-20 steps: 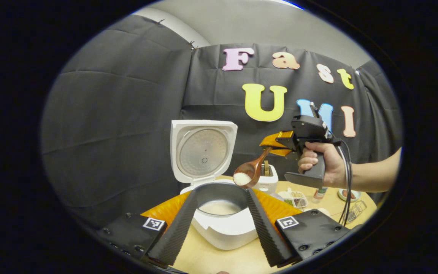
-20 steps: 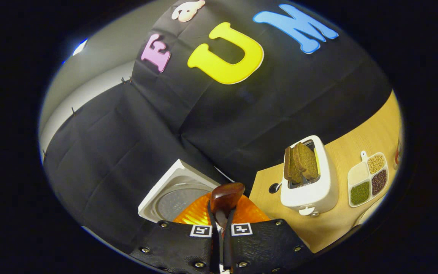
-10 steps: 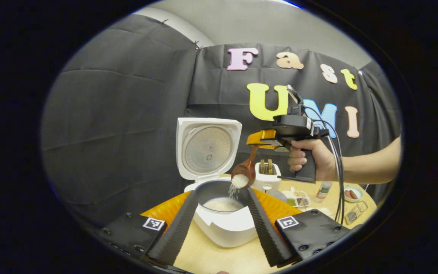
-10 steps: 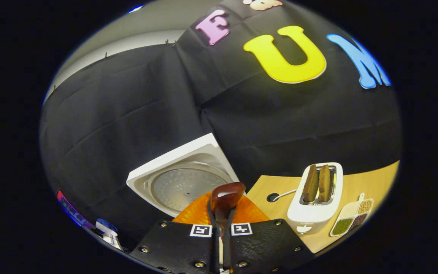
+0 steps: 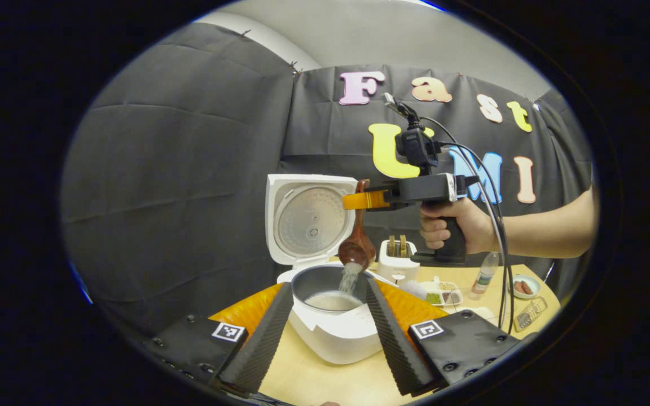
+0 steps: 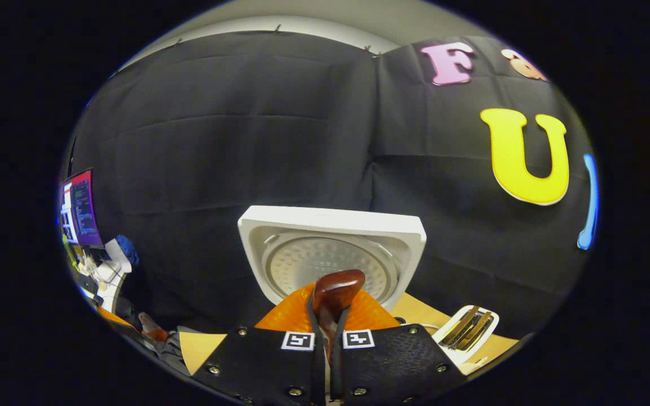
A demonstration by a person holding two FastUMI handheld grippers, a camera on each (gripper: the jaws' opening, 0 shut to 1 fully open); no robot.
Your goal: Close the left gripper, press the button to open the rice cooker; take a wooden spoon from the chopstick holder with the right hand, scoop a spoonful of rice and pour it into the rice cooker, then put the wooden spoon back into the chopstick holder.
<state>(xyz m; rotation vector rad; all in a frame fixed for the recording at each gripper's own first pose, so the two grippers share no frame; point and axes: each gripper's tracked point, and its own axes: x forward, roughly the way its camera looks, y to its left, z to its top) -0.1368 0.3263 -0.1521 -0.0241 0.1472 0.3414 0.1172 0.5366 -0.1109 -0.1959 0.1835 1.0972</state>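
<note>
The right gripper (image 5: 359, 200) clenches the spoon (image 5: 356, 248), rice (image 5: 350, 277) falling into the cooker (image 5: 333, 316); the left gripper (image 5: 325, 332) gapes.

Table (image 5: 313, 380) with rice cooker (image 5: 336, 332), toaster (image 5: 395, 265)

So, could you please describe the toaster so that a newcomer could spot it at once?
Start at the open rice cooker on the wooden table. Just behind it to the right stands the toaster, a small white box. Two brown bread slices stick up from its slots.
</note>
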